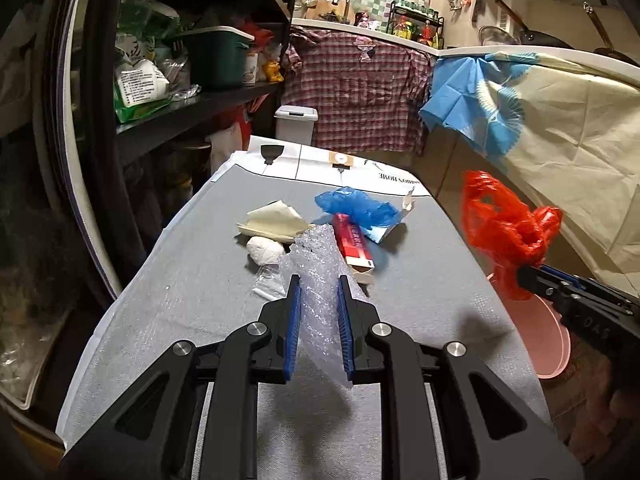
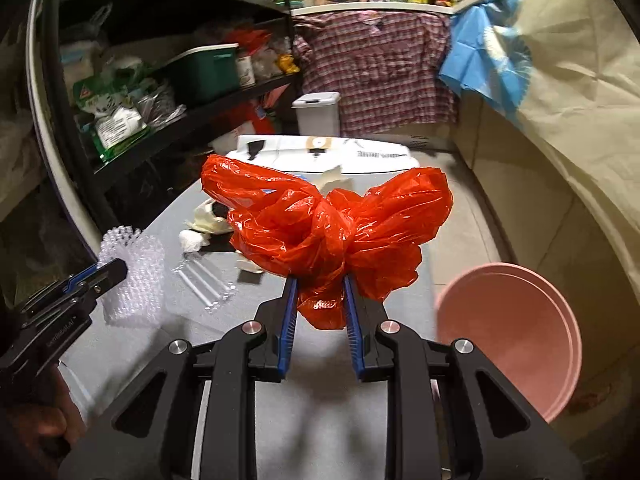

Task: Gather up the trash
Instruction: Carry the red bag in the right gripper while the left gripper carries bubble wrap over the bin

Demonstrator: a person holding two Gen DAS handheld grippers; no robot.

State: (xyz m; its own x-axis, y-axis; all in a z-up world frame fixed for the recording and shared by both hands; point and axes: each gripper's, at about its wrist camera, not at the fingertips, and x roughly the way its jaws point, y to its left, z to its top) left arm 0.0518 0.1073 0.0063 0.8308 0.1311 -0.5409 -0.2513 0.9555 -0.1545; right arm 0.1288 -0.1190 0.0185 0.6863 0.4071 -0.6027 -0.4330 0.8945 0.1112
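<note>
The left gripper (image 1: 319, 280) is clamped on a strip of bubble wrap (image 1: 320, 276); the blue pads press it from both sides, and the strip stands up between them and hangs below them, clear of the surface. The right gripper (image 2: 320, 282) is clamped on a crumpled red plastic bag (image 2: 326, 224), gripped at its bunched middle, with the loose lobes spreading to either side above the jaws. Both loads are held off the grey padded board (image 1: 208, 280).

Ahead of the left gripper, the uncollected items lie on the board: a white paper wad (image 1: 264, 250) just beyond the left jaw, a cream folded paper (image 1: 274, 220) behind it, a red-and-white carton (image 1: 356, 246) just beyond the right jaw, and a blue plastic bag (image 1: 356, 206) resting on the carton's far end. A clear sleeve of white sticks (image 2: 204, 280) lies between the two grippers in the right wrist view.

A pink basin (image 2: 512, 336) sits below and to the right of the right gripper, off the board's edge. It is the likely receptacle.

Step in hand, as judged: transport of two picked items toward disposal.

Next move calls for:
1. Carry each gripper over the basin opening.
2. Open the jaws fully; thin film may cling to the pads.
3. Return for the remaining items.
</note>
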